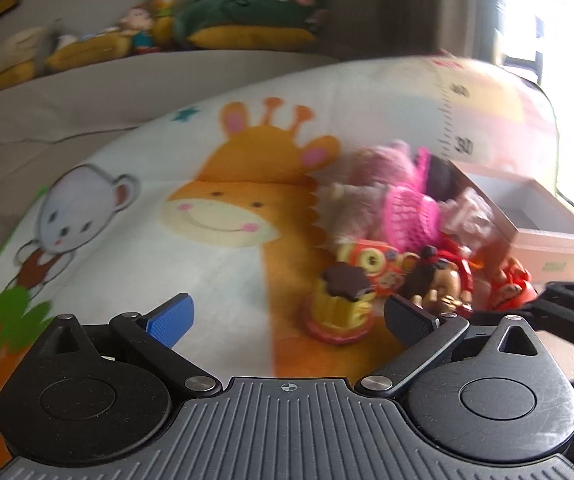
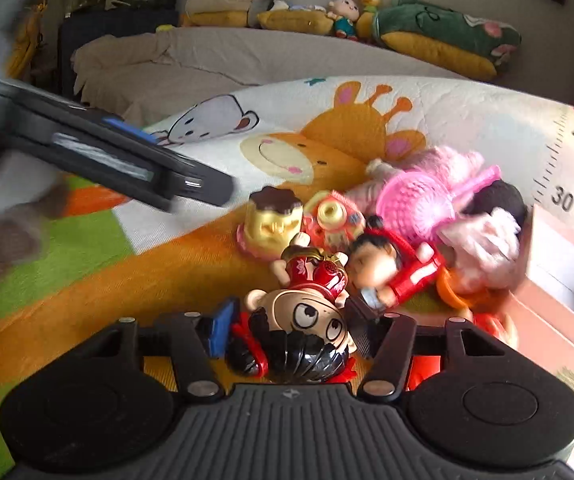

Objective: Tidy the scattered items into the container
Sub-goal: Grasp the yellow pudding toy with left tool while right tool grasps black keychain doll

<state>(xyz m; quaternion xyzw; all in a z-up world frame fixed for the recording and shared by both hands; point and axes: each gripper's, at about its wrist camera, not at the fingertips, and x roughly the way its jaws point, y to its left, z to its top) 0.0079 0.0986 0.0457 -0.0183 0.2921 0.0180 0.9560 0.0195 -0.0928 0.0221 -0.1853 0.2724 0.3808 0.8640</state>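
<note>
Several toys lie heaped on a giraffe play mat [image 2: 343, 148] beside an open pink box [image 2: 559, 276]. My right gripper [image 2: 291, 330] is shut on the head of a black-haired figurine in a red dress [image 2: 303, 320], which lies head towards the camera. Beyond it are a yellow pudding toy [image 2: 273, 224], a boy doll in a red jacket [image 2: 387, 268] and a pink knitted doll [image 2: 439, 200]. My left gripper [image 1: 291, 320] is open and holds nothing, above the mat just left of the pudding toy [image 1: 341, 308]. The box [image 1: 535, 216] shows white inside.
A grey-covered sofa [image 2: 191, 64] stands behind the mat, with cushions and plush toys [image 2: 439, 36] along its back. Bright window light washes out the right side of the left wrist view. The left gripper [image 2: 171, 160] appears blurred at upper left in the right wrist view.
</note>
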